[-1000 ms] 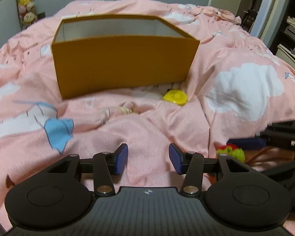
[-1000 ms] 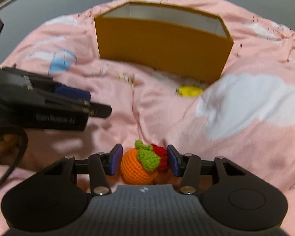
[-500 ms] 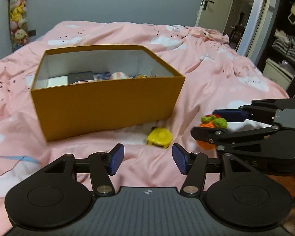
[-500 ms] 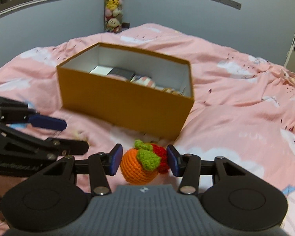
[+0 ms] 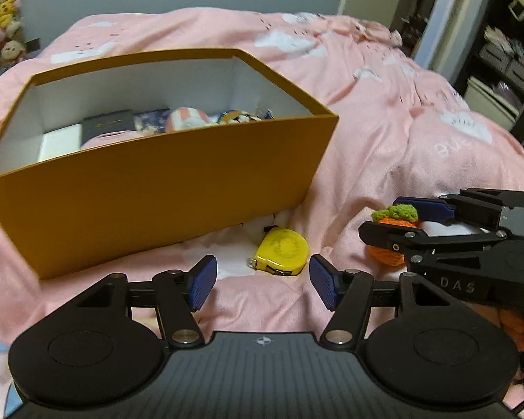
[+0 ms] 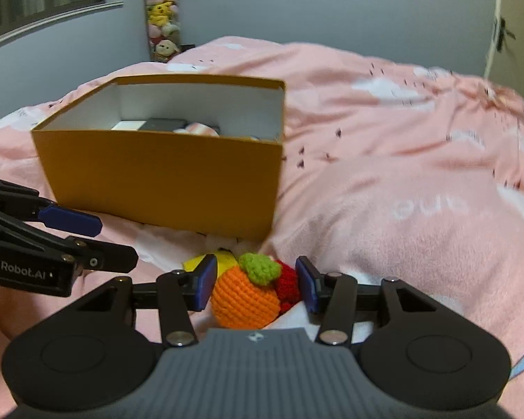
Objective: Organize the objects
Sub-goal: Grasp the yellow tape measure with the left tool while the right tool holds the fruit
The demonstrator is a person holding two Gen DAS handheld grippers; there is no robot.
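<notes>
Since a second ago, both views lifted from a low look at the near wall of the orange box [image 5: 150,195] to a higher one showing its inside: a dark flat item, a white card and a striped soft thing along the far wall. Meaning, as a judgement: both tools brought up and toward the box, carry under way, drop still to come. Left gripper [image 5: 260,284] opening, jaws now wide apart and empty, nothing between the blue pads; yellow tape measure [image 5: 282,252] lying just beyond them on the pink bedspread [image 5: 419,146], close to the near right corner of the box, apparently the next pick. Right gripper [image 6: 254,284] clamped on the crocheted orange fruit [image 6: 244,296], green leaf on top and a red crocheted piece beside it against the right pad, grip unchanged across the second. Fruit held off the bedspread in front of the near wall of the box, not yet above the rim. Risk, by judgement: soft yarn squashing and slipping during the lift over the wall.
</notes>
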